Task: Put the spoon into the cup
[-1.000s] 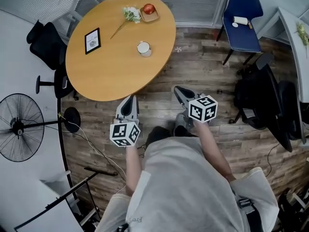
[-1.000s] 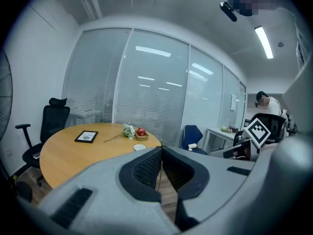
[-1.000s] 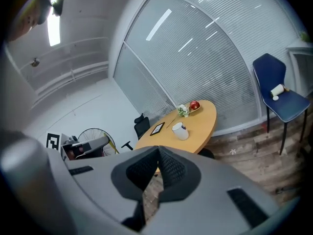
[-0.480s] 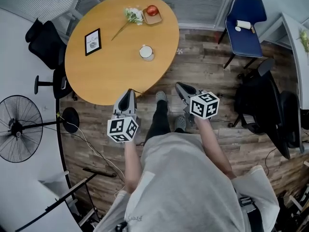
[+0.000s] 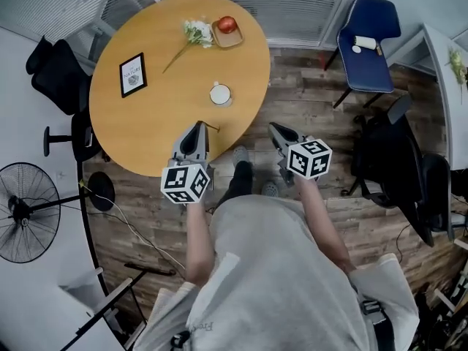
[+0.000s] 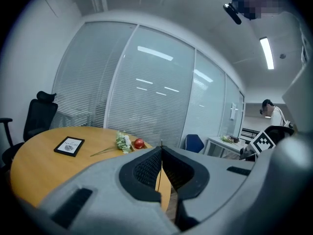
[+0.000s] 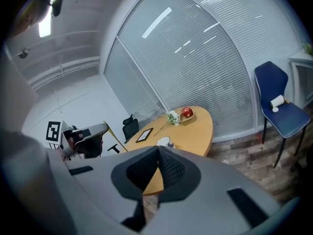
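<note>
So, my left gripper (image 5: 196, 126) is clamped tight on the spoon (image 7: 115, 137), a thin gold-coloured stick that pokes out past the jaw tips. The left gripper view shows it only edge-on, as a fine line in the seam, so I cannot tell which way the bowl faces or which end leads. My right gripper (image 7: 158, 149) has its jaws pressed together with nothing in them and hangs off the table's edge, over the wooden floor (image 5: 322, 108). The cup (image 5: 220, 93), white and upright, stands on the round table (image 5: 161, 119) ahead of the spoon tip and a little to its right. It is well apart from the picture frame (image 5: 132, 74), the flowers (image 5: 195, 31) and the apple (image 5: 227, 24) further back. I judge the step in hand to be the carry to the cup, with nothing placed yet. To do it well I would bring the left gripper forward and slightly right until the spoon's free end hangs over the cup's mouth. Then I would tilt that end downward and lower it inside the rim before letting go. Coming in from above matters, since a sideways touch could tip or push a light cup. I would keep the right gripper clear unless the cup starts to slide.
</note>
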The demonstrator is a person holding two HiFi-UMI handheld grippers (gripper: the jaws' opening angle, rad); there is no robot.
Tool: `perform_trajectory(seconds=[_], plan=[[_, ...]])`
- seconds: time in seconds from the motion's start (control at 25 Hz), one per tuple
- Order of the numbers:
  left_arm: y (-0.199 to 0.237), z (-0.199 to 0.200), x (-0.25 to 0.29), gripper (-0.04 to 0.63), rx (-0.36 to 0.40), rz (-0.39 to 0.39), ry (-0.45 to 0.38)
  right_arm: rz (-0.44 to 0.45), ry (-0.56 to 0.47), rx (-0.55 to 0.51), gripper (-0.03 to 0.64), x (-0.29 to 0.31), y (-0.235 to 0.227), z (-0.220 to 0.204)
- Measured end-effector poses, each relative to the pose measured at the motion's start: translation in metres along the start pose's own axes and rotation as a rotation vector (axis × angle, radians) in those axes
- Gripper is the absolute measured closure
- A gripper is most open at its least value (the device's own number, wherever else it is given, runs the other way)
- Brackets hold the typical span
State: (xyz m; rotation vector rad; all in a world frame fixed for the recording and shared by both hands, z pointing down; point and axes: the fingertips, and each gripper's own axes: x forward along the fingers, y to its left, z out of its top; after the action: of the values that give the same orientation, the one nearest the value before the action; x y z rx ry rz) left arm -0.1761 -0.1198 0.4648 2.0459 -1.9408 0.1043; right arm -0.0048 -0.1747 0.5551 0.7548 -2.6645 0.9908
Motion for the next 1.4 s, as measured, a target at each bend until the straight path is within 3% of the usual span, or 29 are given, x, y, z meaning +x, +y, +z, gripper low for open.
perform_trajectory(seconds=[0.72, 1.08, 1.4], plan=[[0.046, 0.049, 0.095, 0.583, 0.022, -0.107, -0.001, -0.072, -0.04, -0.014, 0.62, 0.069, -0.02, 0.063], [0.049, 0.037, 0.14, 0.583, 0.082, -0.27, 0.117, -0.139, -0.058, 0.01, 0.62, 0.073, -0.038, 0.069], [0.06, 0.018, 0.158, 0.583, 0.025, -0.294, 0.159, -0.167, -0.068, 0.041, 0.62, 0.081, -0.044, 0.069]])
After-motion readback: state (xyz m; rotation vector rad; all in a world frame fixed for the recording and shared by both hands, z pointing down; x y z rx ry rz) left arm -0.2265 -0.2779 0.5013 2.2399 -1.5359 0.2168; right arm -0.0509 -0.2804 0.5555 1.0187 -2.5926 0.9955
